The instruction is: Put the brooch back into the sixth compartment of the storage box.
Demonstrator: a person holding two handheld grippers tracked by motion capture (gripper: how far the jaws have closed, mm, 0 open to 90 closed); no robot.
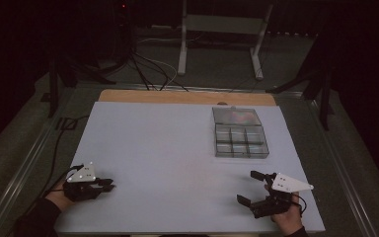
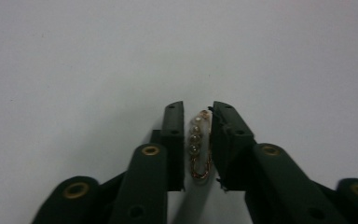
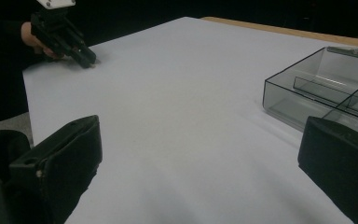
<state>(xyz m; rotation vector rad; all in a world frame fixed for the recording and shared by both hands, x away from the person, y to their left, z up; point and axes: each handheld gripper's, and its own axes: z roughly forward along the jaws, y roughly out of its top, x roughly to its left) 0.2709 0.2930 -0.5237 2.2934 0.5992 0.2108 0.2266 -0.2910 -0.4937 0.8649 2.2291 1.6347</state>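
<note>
- The left gripper has its two black jaws pulled close together on a little bead chain. The chain has a row of small pale beads and a thin gold loop at the bottom end.
- The chain sits right between the two jaws, over the white table.
- From the high view, the left gripper is low at the near left part of the table, with a hand holding it.
- The right gripper has its jaws wide apart, with nothing between them. It is at the near right part of the table, and a hand holds it too.
- Past the right gripper, farther up the table, is a clear plastic box with little rooms inside. Its lid is open and lies flat behind it.
- The box is well apart from the left gripper and nearer to the right one.
- In the right gripper view, the box is off to the right and the left gripper is far across the white top.
</note>
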